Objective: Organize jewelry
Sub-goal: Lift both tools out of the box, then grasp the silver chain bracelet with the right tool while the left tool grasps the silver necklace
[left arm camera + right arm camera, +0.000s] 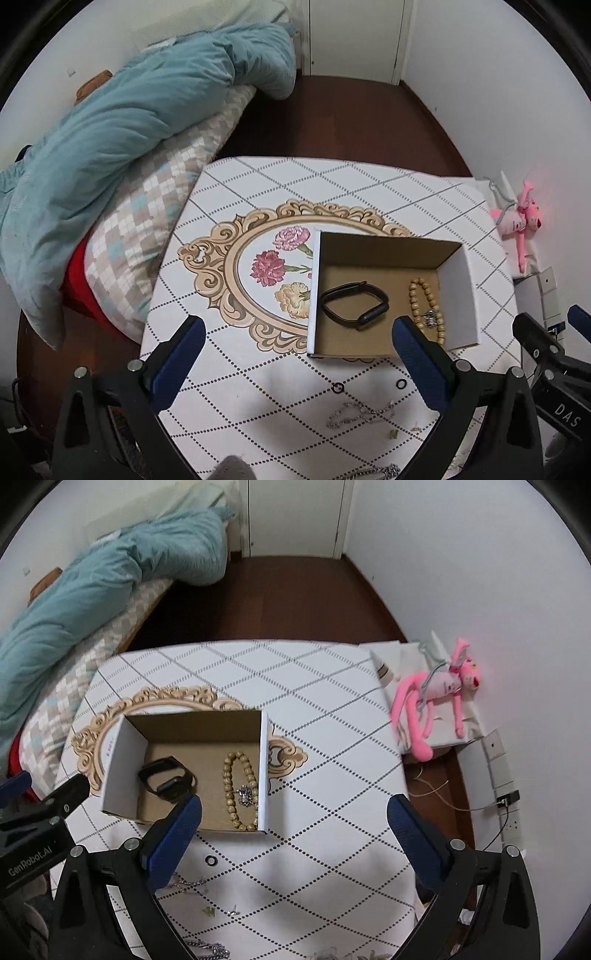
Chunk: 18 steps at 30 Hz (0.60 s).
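Both grippers hang spread wide and empty above the worktop (258, 184): left gripper (299, 345), right gripper (294, 821). In the cardboard box (458, 295) lie a black wristband (354, 304) and a bead bracelet (238, 790); silver chains (354, 415) wait outside.

The right gripper (293, 814) hangs over the bench (332, 716) with its jaws spread wide and nothing between them. Just beyond the left jaw sits an open cardboard box (122, 760) holding a black watch (166, 779) and a wooden bead bracelet (238, 790). A small black ring (211, 860) lies on the bench between the jaws, near the left one. Far beyond the right jaw lies a pink plush toy (436, 701).
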### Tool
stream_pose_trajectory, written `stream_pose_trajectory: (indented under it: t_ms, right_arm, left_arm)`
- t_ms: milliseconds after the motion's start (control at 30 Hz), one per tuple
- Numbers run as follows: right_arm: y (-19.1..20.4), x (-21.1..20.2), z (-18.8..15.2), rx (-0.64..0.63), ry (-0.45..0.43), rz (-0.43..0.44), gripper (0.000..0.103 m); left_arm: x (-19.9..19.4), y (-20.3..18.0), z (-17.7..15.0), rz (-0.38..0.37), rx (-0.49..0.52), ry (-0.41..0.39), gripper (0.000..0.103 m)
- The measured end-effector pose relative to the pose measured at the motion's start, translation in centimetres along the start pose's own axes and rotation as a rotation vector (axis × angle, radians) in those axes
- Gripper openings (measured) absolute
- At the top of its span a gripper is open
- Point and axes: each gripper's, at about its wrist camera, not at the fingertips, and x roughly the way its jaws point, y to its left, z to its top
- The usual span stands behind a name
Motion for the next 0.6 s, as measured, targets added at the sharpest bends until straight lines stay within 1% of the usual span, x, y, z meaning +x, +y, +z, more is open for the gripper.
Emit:
stream_pose_trajectory:
  t_ms: [200,300,367,433,467,567,600]
  right_arm:
    - [-0.2,-3.9,-0.4,0.019,-0.066,0.008,0.102]
    - [-0.4,-5.7,-0.9,0.034,-0.091,0.025,0.102]
    - [-0.5,-6.5,-1.4,0.045,-0.092,0.043,0.102]
    - [-0.4,-6.7,-2.4,0.051,-0.074,0.061,0.102]
    - [-0.4,-6.4,-3.2,0.055,-0.051,0.073,0.102]
    - [0.0,-4.6,-6.3,0.051,0.023,0.096,0.101]
    - [0.3,-3.7,-7.4,0.050,0.054,0.100,0.101]
  left_arm:
    - [-3.6,0.5,-0.6,-0.008,-0.006,-0.052,0.103]
    - [-5.0,0.8,-1.1,-0.013,-0.010,-0.062,0.103]
    - [-5.7,1.1,-1.5,-0.013,-0.009,-0.060,0.103]
    - [-5.8,1.3,-2.3,0.005,0.003,-0.050,0.103]
    - [-5.7,1.5,-2.9,0.014,0.012,-0.046,0.103]
    - [-4.8,2.1,-5.2,0.037,0.026,-0.026,0.103]
    - [-3.9,2.3,-6.2,0.047,0.033,-0.004,0.103]
